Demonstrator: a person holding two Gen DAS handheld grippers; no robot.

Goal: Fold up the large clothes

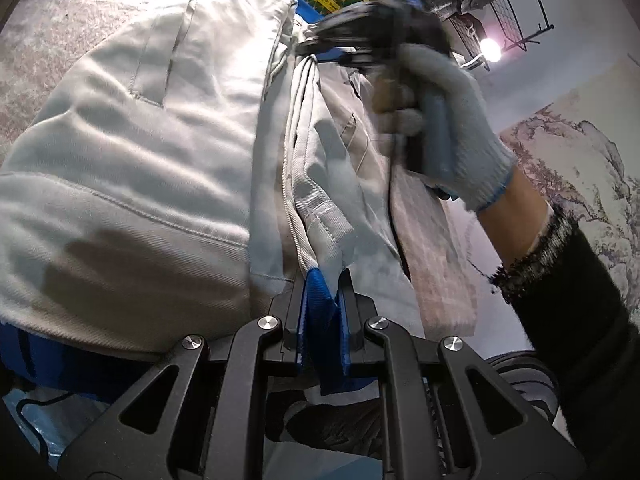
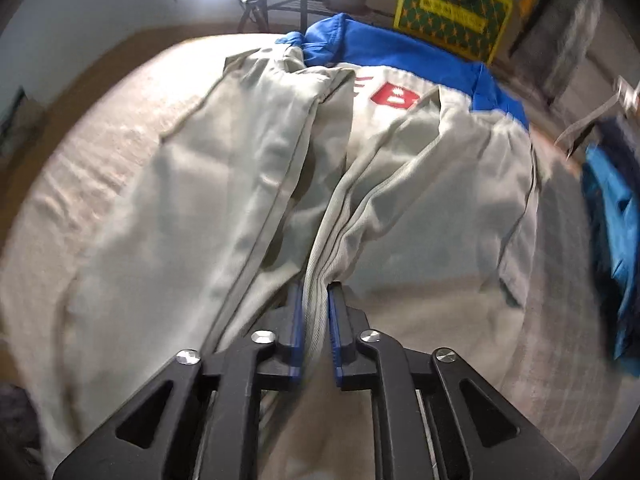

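Observation:
A large grey jacket (image 2: 420,200) with blue collar and trim lies spread on a beige cover (image 2: 100,160), with its front flaps folded inward and a red logo (image 2: 394,96) showing. My left gripper (image 1: 324,280) is shut on the jacket's blue hem (image 1: 316,320) at the near edge. My right gripper (image 2: 316,288) has the grey zipper edge (image 2: 320,240) running between its blue pads, which stand slightly apart and do not squeeze it. In the left wrist view the right gripper (image 1: 316,50) is blurred at the jacket's far end, held by a gloved hand (image 1: 448,120).
A yellow-green patterned box (image 2: 452,20) stands behind the jacket's collar. A blue cloth (image 2: 612,208) hangs at the right. A black wire rack (image 1: 508,12) and a bright lamp (image 1: 490,46) stand beyond the cover. A dark sleeve (image 1: 580,300) crosses the right side.

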